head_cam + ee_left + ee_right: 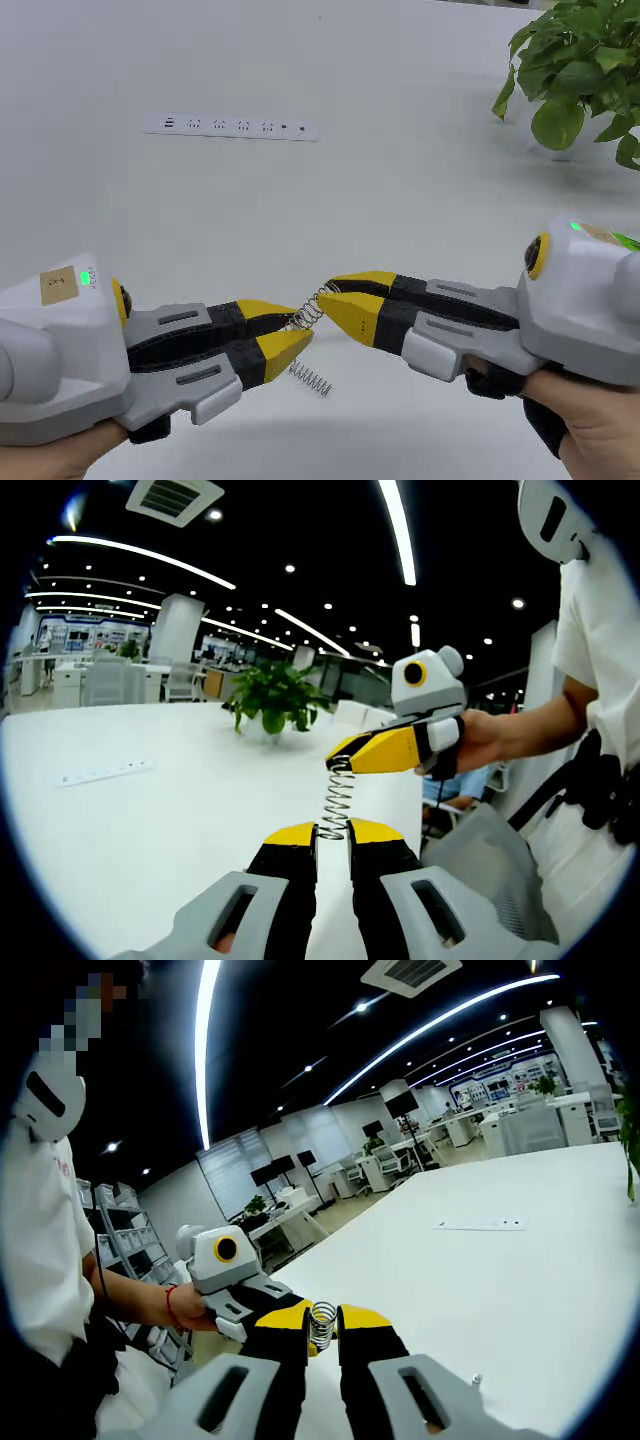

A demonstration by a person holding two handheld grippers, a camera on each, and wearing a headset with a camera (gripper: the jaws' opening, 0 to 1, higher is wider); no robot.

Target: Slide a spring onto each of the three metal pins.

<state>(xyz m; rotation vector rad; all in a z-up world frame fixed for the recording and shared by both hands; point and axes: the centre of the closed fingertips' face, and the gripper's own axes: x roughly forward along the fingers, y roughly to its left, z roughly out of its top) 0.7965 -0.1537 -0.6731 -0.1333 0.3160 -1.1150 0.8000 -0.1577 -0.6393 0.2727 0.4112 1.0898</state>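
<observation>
Head view shows the two grippers meeting tip to tip at the lower middle of the frame, above a white table [400, 180]. The left gripper [297, 325] comes in from the lower left and the right gripper [326, 293] from the lower right. A short spring [310, 310] bridges the gap between their yellow tips. Each pair of jaws is closed down on one end of that spring: the left gripper pinches its lower end, the right gripper its upper end.

Left gripper view has the spring [337, 800] rising from between the near yellow tips at bottom centre. It runs up to the right gripper [337, 761] at mid-frame, which a hand [485, 738] holds from the right. Right gripper view looks at the same spring [321, 1325] end-on, a ring of coils nipped between the two yellow tips at bottom centre.

A second spring [310, 380] lies flat on the table just below the joined tips in the head view, touching neither gripper. A white power strip [230, 127] lies in the upper left part of the head view, well apart from the grippers. A leafy plant [580, 70] sits in the upper right corner.
</observation>
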